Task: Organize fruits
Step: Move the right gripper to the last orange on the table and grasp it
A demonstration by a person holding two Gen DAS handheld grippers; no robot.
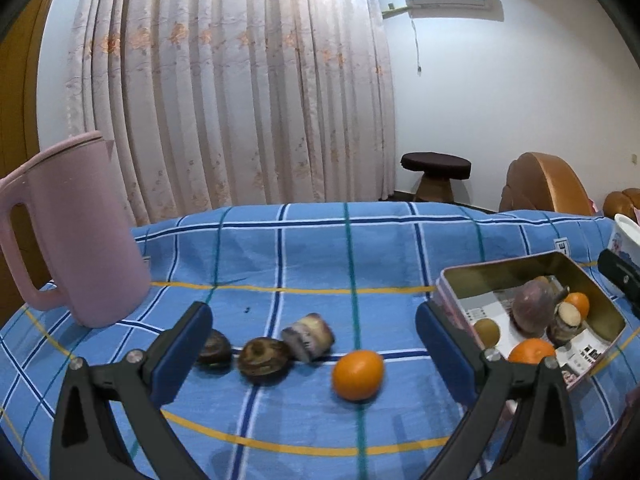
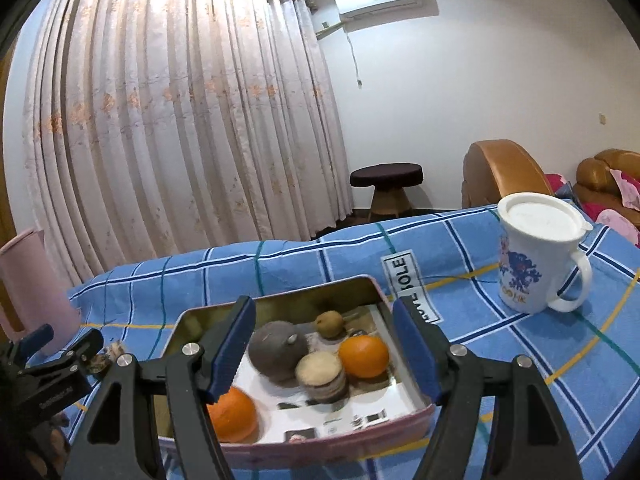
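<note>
On the surface: a blue checked cloth [image 1: 304, 264] covers it, and the fruit work is partly finished.
Done: the tin [image 2: 280, 298] holds two oranges [image 2: 363, 356], a small kiwi [image 2: 329, 323] at its 12 o'clock end, a big grey-purple round fruit [image 2: 276, 350] in the middle, and a pale-topped round piece [image 2: 322, 374] touching that fruit.
Left: one loose orange [image 1: 357, 374] lies on the cloth at about 9 o'clock from the tin, well apart from it; beside it run a pale cut piece [image 1: 308, 336] and two dark brown round pieces [image 1: 262, 364], the far one partly hidden by a tong finger. Whether those brown pieces count as fruit cannot be told.
Progress: judged roughly half to two thirds through.
Left tongs [image 1: 314, 350]: spread wide and empty, hovering with the loose row between the fingers, orange nearest the 3 o'clock finger.
Right tongs [image 2: 324, 352]: spread wide and empty, poised over the tin.
Edges: the tin's raised wall stands between the loose orange and its floor, so a carry likely needs lift over the rim.
Open room: bare cloth lies at 12 o'clock of the row; a pink jug [image 1: 72, 236] stands at 10 o'clock, a white lidded mug [image 2: 540, 256] at 2 o'clock of the tin, both clear of the direct path.
Room in tin: its near, 6 o'clock floor looks free.
</note>
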